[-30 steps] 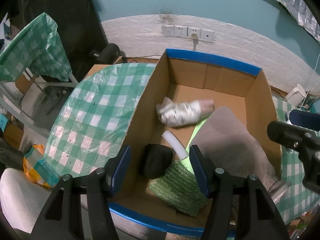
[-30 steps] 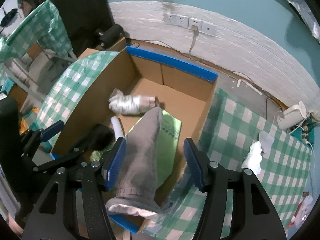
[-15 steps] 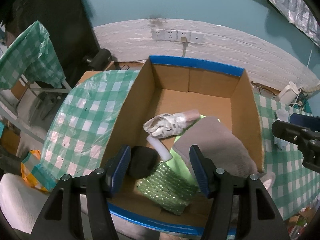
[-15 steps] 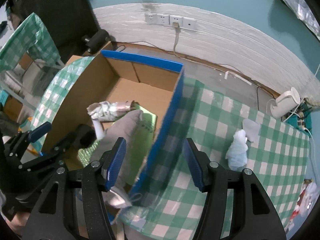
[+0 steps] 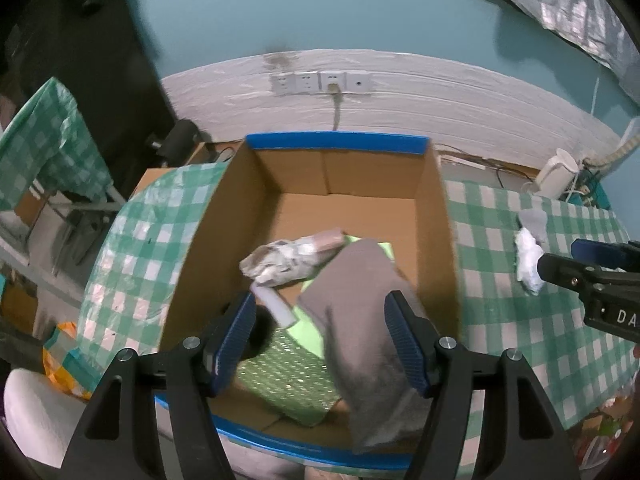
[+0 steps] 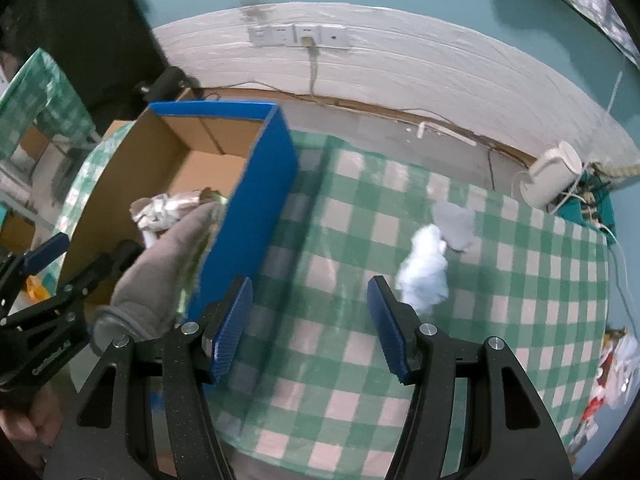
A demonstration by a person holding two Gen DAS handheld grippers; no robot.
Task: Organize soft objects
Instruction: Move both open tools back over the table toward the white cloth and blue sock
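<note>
An open cardboard box (image 5: 336, 144) with a blue taped rim holds a crumpled silver bundle (image 5: 288, 260), a white roll (image 5: 276, 306), green bubble wrap (image 5: 288, 376) and a black lump (image 5: 260, 332). A grey cloth (image 5: 360, 292) drapes over the box's near edge. My left gripper (image 5: 319, 300) hovers above that end, its jaws opening, the cloth lying below them untouched. My right gripper (image 6: 310, 284) stands open over the checked tablecloth (image 6: 340, 360), beside the box's blue side (image 6: 264, 184). A white fluffy wad (image 6: 424, 272) lies just right of its right finger, with a grey scrap (image 6: 454, 222) behind it.
A white appliance (image 6: 552, 176) with cables sits at the table's far right corner. Wall sockets (image 5: 320, 82) and a cord are on the wall behind the box. A person's hand (image 6: 20, 432) shows at the lower left. A second checked cloth hangs at the far left.
The right gripper has swung right, from over the box and grey cloth to over the tablecloth near the white wad. The left gripper has drawn back from the box and its jaws stand wider.
</note>
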